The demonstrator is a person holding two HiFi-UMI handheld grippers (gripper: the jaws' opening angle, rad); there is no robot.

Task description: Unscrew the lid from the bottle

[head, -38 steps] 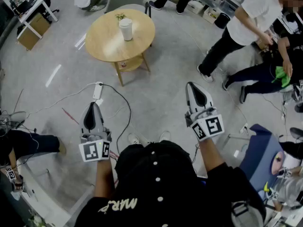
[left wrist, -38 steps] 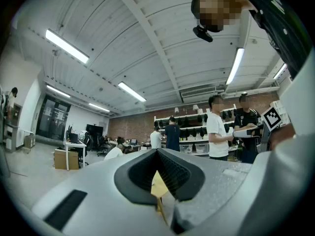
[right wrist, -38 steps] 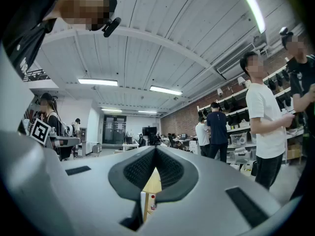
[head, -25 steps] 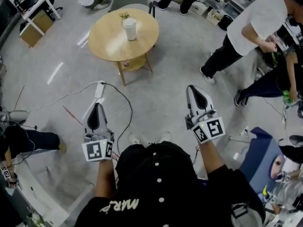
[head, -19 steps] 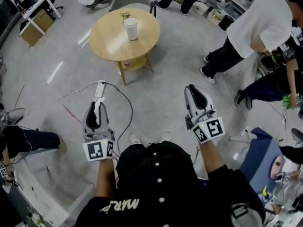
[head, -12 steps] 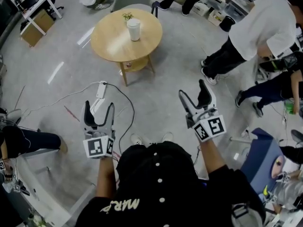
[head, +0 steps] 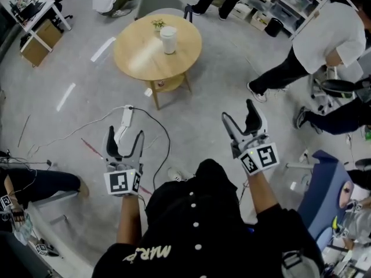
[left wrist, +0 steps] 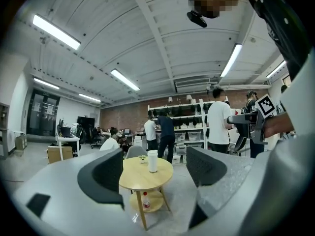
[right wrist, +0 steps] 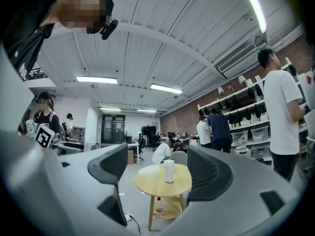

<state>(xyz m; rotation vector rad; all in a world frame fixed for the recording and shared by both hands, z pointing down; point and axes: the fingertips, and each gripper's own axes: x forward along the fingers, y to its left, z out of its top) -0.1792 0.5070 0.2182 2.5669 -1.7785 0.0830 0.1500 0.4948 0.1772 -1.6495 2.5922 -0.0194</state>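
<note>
- Head view: the left gripper (head: 125,136) and the right gripper (head: 238,112) are held out over the floor (head: 191,123). Both pairs of jaws have just been opening and stand spread with nothing between them. The white bottle (head: 168,39) stands upright near the far edge of the round tabletop (head: 142,54). It is straight ahead and well apart from both grippers, and neither hand is clearly nearer.
- Left gripper view: the jaws are released and empty. The white bottle (left wrist: 152,161) shows far off in the gap between them, its long axis upright, so this gripper points right at it. A small bottle (left wrist: 146,200) with a red cap stands on the shelf (left wrist: 154,201) under the tabletop.
- Right gripper view: the jaws are likewise apart and empty, framing the white bottle (right wrist: 169,171) in their gap. As I judge it, both hands must first cross the floor to the tabletop.
</note>
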